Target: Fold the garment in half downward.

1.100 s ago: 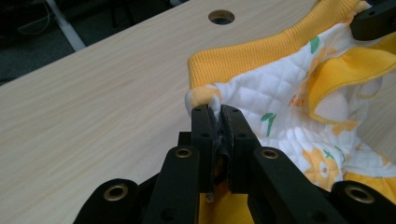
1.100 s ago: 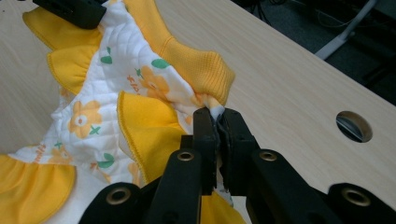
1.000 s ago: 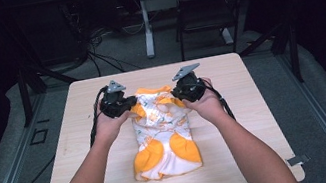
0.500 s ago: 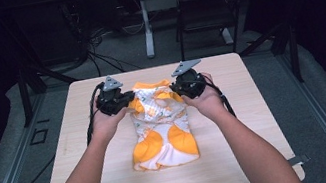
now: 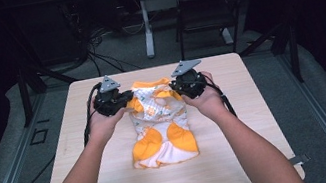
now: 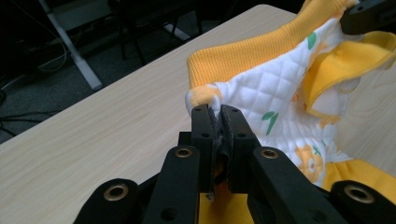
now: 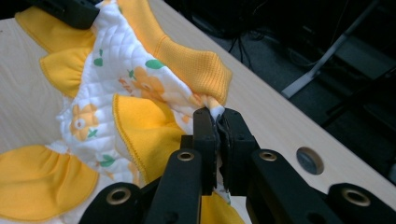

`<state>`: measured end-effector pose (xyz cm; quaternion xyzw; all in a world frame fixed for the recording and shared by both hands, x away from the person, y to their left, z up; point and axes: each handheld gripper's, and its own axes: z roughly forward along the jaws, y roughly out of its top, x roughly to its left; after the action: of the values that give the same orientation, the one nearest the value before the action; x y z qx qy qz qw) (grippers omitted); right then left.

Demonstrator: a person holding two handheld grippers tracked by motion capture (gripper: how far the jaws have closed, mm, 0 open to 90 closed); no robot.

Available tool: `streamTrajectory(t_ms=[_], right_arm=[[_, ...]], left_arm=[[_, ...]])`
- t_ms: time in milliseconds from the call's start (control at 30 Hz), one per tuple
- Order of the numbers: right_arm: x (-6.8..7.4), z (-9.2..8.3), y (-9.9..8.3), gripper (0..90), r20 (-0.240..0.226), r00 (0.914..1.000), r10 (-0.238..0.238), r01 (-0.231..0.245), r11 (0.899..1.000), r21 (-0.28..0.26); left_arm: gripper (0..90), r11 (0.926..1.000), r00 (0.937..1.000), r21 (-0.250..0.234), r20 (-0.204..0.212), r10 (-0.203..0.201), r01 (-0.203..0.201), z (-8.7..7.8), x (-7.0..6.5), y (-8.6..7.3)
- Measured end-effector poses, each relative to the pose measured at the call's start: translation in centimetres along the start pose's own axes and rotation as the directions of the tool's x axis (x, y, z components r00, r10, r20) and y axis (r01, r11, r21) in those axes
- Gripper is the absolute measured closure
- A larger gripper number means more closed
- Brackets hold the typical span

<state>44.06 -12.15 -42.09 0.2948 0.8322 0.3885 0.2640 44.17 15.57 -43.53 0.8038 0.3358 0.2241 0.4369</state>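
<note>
partly hidden garment [image 6: 280, 98] edge between claw pads

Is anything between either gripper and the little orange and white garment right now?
Nothing visible. The left gripper and right gripper are each shut directly on a far corner of the garment, beside its orange ribbed band.

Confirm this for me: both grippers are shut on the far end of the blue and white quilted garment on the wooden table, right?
Not quite: the quilted garment is orange and white, as the high view shows. The left gripper and right gripper are shut on its far end on the wooden table.
</note>
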Motion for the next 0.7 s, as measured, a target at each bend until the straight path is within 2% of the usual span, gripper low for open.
streamTrajectory(t_ms=[100, 200, 233, 467, 700], right_arm=[[-0.1, -0.3, 0.4, 85.6, -0.012, 0.9999, 0.003, -0.004, 1.000, -0.003], [0.4, -0.2, 0.1, 85.6, -0.013, 0.9995, -0.030, 0.031, 0.999, 0.026], [0.5, -0.1, -0.2, 85.6, -0.017, 0.9994, -0.031, 0.031, 0.999, 0.026], [0.9, 0.0, -1.8, 85.6, -0.048, 0.9972, -0.057, 0.059, 0.997, 0.054], [1.5, -0.5, -3.1, 85.6, -0.085, 0.9935, -0.075, 0.080, 0.995, 0.057]], left_arm=[[84.8, 0.9999, 0.9999, -0.002, -0.009, 0.015, -0.015, -0.2, -0.1, 0.0], [84.8, 0.9993, 0.9993, 0.008, -0.005, 0.037, -0.036, -0.3, -0.4, -0.1], [84.8, 0.9979, 0.9982, 0.022, 0.001, 0.061, -0.061, -0.3, -0.6, -0.5], [84.8, 0.9971, 0.9969, 0.038, 0.043, 0.065, -0.067, -0.4, -1.2, -1.8], [84.8, 0.9964, 0.9950, 0.044, 0.071, 0.070, -0.073, -0.6, -1.8, -2.9]])
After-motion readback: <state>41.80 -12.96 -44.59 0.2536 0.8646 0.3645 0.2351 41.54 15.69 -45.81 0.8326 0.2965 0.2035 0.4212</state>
